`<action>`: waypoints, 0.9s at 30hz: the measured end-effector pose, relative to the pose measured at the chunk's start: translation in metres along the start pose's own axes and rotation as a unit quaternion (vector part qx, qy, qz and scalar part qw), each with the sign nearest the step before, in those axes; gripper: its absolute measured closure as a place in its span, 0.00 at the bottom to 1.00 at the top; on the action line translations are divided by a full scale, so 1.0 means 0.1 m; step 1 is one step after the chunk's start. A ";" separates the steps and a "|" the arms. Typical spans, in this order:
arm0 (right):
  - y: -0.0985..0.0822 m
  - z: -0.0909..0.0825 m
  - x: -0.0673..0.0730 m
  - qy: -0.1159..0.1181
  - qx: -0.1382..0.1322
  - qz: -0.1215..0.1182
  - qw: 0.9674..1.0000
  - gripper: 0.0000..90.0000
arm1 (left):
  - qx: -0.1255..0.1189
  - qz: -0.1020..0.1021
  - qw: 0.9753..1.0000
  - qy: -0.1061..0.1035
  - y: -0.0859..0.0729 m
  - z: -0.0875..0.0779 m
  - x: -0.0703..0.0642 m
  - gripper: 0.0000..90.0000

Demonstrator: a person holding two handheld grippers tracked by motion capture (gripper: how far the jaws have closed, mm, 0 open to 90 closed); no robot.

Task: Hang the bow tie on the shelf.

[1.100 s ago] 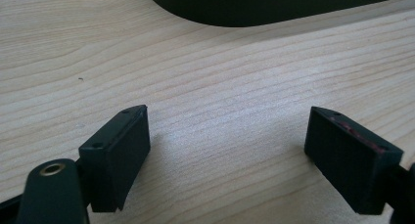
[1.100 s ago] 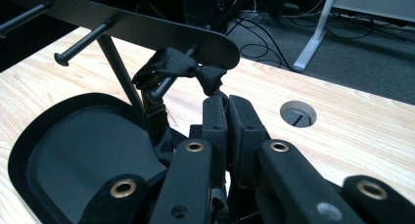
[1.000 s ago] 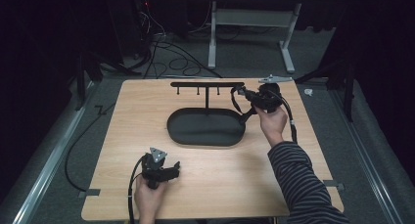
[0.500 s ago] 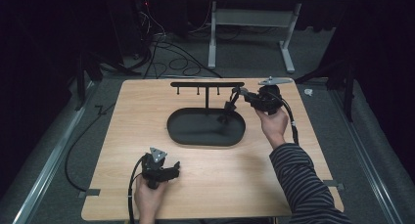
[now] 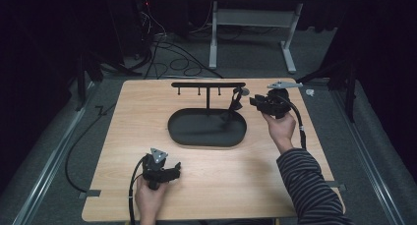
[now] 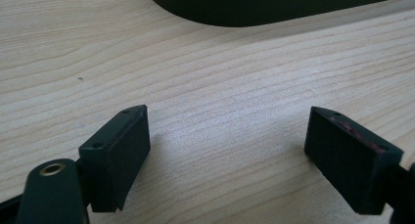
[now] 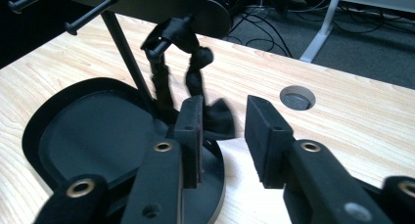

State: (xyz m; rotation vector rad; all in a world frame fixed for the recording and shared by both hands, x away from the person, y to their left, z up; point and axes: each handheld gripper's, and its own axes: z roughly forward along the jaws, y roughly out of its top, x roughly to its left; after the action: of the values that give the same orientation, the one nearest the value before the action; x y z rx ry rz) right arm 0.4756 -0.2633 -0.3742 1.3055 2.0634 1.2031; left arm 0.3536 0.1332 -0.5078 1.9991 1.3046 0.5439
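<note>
A black stand has an oval base point(image 5: 206, 128) and a crossbar point(image 5: 207, 85) with pegs. A black fabric strap point(image 5: 235, 103) hangs from the rightmost peg, its lower end over the base's right side. In the right gripper view the strap point(image 7: 195, 62) loops over that peg. My right gripper point(image 7: 222, 116) is just right of it point(image 5: 253, 102). Its jaws have just been opening, and the pads do not press on the strap, whose tail shows beyond the gap. My left gripper point(image 5: 172, 172) rests open near the front edge, with bare wood between its jaws point(image 6: 227, 136).
A round cable hole point(image 5: 244, 91) sits in the tabletop behind the right gripper. Black cables trail from both grippers. Beyond the table's far edge stand a white desk frame point(image 5: 290, 38) and loose floor cables point(image 5: 162, 43). The base's near rim point(image 6: 254, 9) lies ahead of the left gripper.
The right gripper's jaws have opened and let go of the strap, which now hangs from the peg. That hand has drawn back slightly to the right. The left hand has stayed still.
</note>
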 end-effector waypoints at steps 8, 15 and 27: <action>-0.02 -0.12 -0.03 0.004 -0.016 0.004 1.000 0.73 | 0.000 0.000 1.000 0.000 0.00 0.00 0.00 0.19; -0.04 -0.19 -0.05 0.007 -0.021 0.007 1.000 0.70 | 0.000 0.000 1.000 0.000 0.00 0.00 0.00 0.19; -0.08 -0.30 -0.12 0.012 -0.028 0.017 0.999 0.68 | 0.000 0.000 1.000 0.000 0.00 0.00 0.00 0.19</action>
State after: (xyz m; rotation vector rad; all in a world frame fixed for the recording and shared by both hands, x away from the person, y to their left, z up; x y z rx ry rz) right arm 0.4558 -0.2884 -0.3662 1.3116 2.0153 1.2884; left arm 0.3537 0.1332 -0.5078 1.9988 1.3048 0.5437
